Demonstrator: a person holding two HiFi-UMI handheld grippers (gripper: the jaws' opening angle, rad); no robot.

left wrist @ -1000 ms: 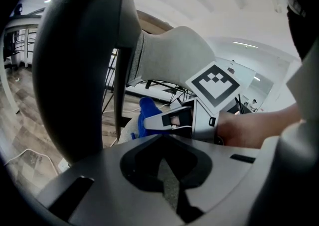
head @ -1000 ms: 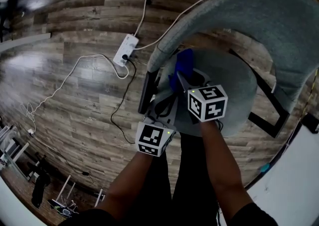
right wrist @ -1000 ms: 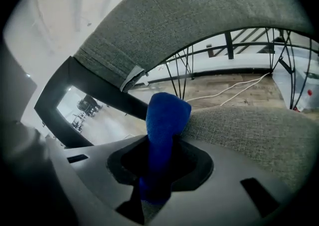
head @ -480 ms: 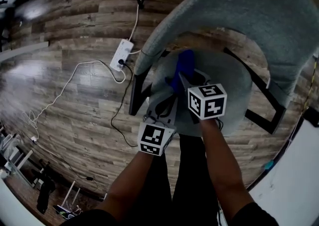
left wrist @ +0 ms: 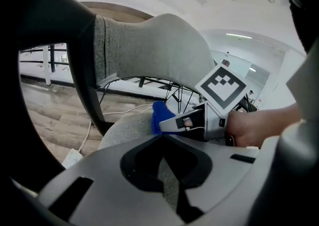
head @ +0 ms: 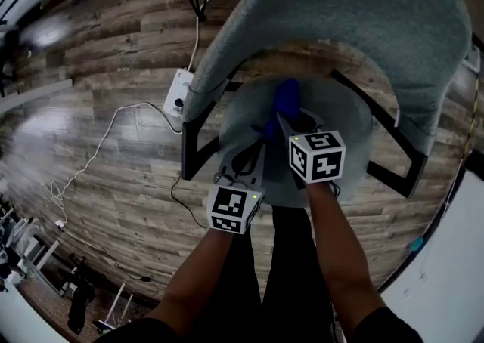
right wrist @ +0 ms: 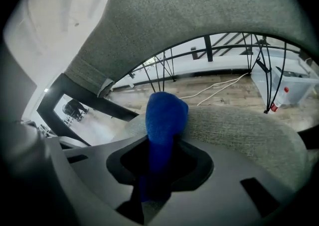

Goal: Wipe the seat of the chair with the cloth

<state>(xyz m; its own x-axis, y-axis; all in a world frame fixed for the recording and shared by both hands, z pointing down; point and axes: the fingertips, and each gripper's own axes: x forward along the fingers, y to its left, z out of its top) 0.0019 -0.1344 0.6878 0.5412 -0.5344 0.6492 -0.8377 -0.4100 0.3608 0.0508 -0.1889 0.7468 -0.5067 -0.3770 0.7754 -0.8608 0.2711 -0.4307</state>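
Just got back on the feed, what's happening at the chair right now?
A person stands over a grey chair with a gripper in each hand. The right gripper is shut on the blue cloth, whose bunched end sticks out past the jaws and appears to rest on the seat, below the curved backrest. The left gripper sits beside it over the seat's front part, jaws together and holding nothing.
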